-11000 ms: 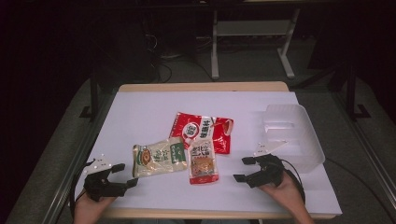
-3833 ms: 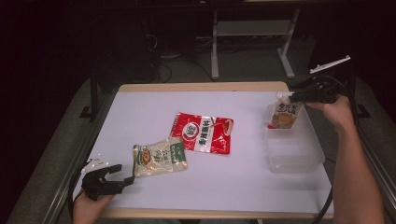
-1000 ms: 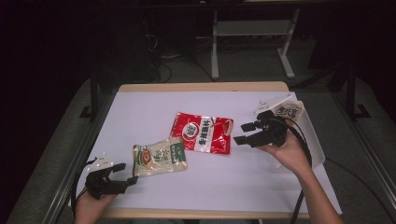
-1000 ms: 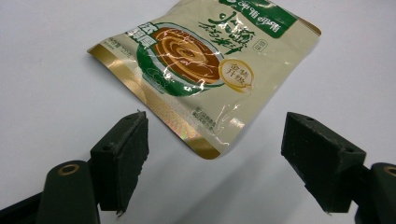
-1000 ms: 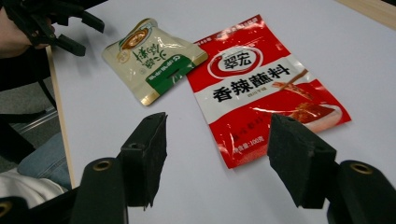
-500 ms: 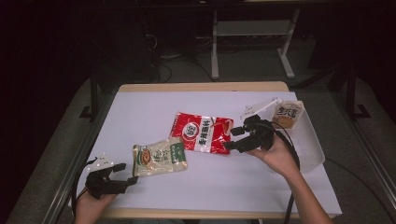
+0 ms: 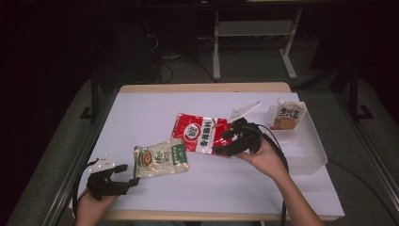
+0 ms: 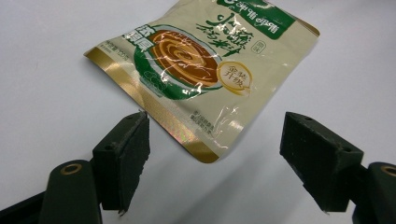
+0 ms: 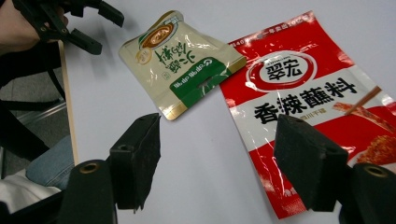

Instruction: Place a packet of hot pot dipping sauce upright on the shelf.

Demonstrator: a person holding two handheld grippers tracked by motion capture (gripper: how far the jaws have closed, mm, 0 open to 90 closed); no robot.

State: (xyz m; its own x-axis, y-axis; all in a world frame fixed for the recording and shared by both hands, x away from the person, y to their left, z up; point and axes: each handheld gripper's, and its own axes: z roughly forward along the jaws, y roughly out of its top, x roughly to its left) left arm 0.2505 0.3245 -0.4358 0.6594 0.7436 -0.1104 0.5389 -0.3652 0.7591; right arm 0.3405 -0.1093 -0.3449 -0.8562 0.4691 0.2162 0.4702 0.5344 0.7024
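A red sachet (image 7: 200, 134) lies flat mid-table, also seen in the right gripper view (image 9: 308, 93). My right gripper (image 7: 220, 142) hovers at its right edge, open; its jaws have just been opening and nothing is between them (image 9: 219, 161). A beige and green sachet (image 7: 161, 160) lies to the left of the red one. My left gripper (image 7: 129, 174) rests by the beige sachet's near corner, open and empty (image 8: 219, 158), with that sachet (image 8: 205, 70) just beyond its jaws. A small orange and white sachet (image 7: 286, 117) leans inside the clear tub (image 7: 306, 155).
The clear tub stands at the table's right edge, behind my right hand. The white table top (image 7: 155, 108) has bare room at the back left. A cable trails from the right gripper along the forearm. A metal stand (image 7: 254, 33) is on the floor beyond the table.
My right gripper has moved left, away from the tub and over to the red sachet's right edge. The orange sachet stays in the tub. The left gripper has kept still.
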